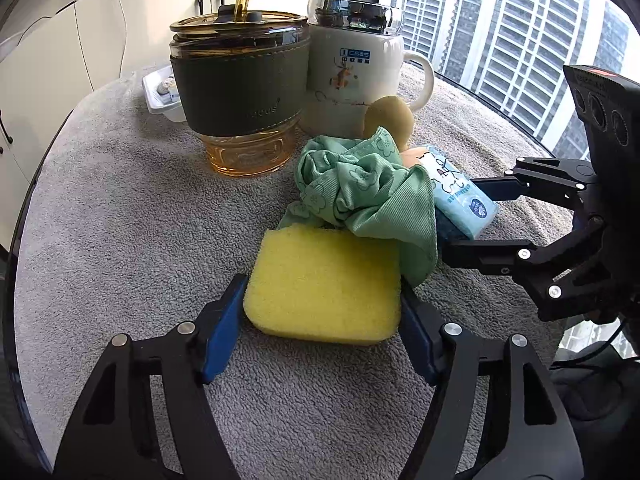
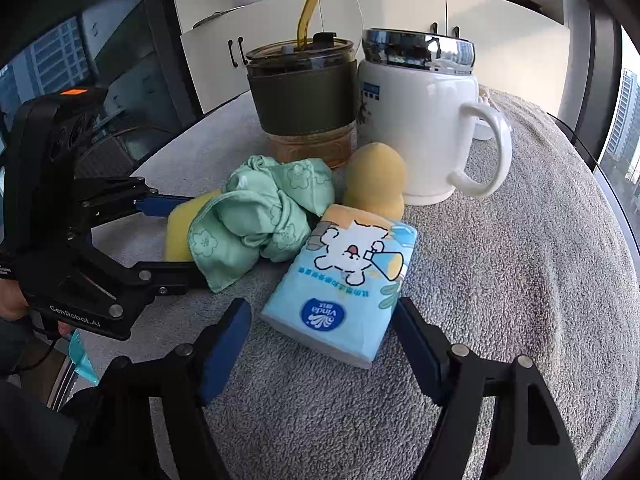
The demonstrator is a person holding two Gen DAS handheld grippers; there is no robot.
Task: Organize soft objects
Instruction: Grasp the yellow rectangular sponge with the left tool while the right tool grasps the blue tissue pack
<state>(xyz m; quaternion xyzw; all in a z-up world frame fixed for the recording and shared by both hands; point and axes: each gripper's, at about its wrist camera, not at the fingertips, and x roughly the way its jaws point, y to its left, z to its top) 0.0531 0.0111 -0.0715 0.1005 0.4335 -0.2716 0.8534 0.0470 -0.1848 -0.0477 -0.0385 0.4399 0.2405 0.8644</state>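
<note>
The rectangular yellow foam sponge point(image 1: 324, 288) lies on the grey towel-covered worktop point(image 1: 120, 220) gripped between the left gripper's point(image 1: 322, 316) jaws, the crumpled green cloth point(image 1: 360, 188) overlapping its far edge, while the right gripper's point(image 2: 324, 332) jaws flank the blue tissue pack point(image 2: 340, 280), contact unclear.

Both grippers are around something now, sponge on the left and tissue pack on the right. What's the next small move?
Probably finish closing both. The left gripper has the yellow sponge between its pads; the right gripper straddles the tissue pack with a gap on one side. The green cloth drapes over the sponge's far edge, so lift slowly afterwards.
</note>
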